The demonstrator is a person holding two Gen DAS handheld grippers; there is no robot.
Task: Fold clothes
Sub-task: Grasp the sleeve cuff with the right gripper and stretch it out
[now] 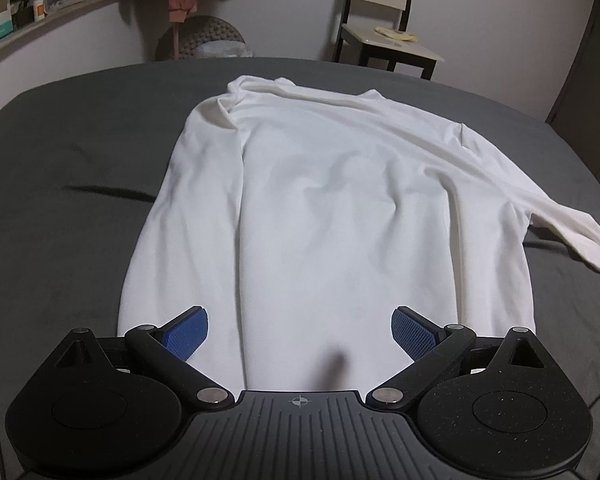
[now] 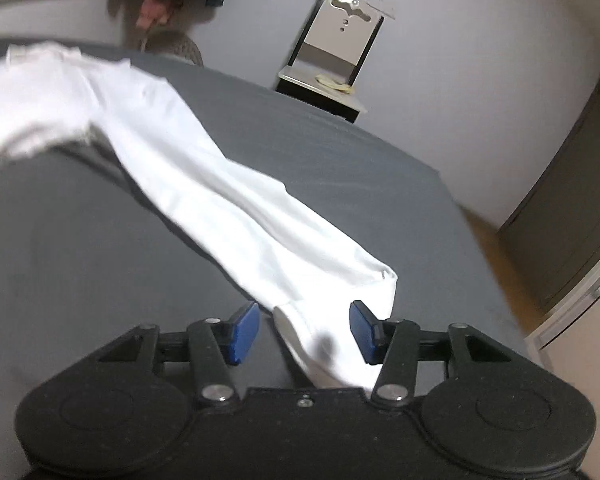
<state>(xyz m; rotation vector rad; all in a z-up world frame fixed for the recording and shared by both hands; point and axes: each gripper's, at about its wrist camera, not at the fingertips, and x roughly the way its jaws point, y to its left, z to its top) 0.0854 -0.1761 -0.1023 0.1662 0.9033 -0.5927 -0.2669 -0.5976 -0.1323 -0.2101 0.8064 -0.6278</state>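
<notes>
Right tool (image 2: 304, 334) gaping astride sleeve cuff (image 2: 340, 320); grey bed (image 2: 360, 184) bare beyond.

A bedroom in a home: a bed under a dark grey sheet (image 1: 80, 168) fills the room, a dark-framed chair (image 1: 384, 16) stands against the pale wall, a woven laundry basket (image 1: 204, 40) sits beyond the bed, and a shelf (image 1: 40, 8) carries boxes and containers.

A white long-sleeved shirt (image 1: 332, 208) lies spread flat on dark grey bedding, hem nearest, one sleeve (image 2: 236, 216) stretched out sideways, lightly wrinkled
</notes>
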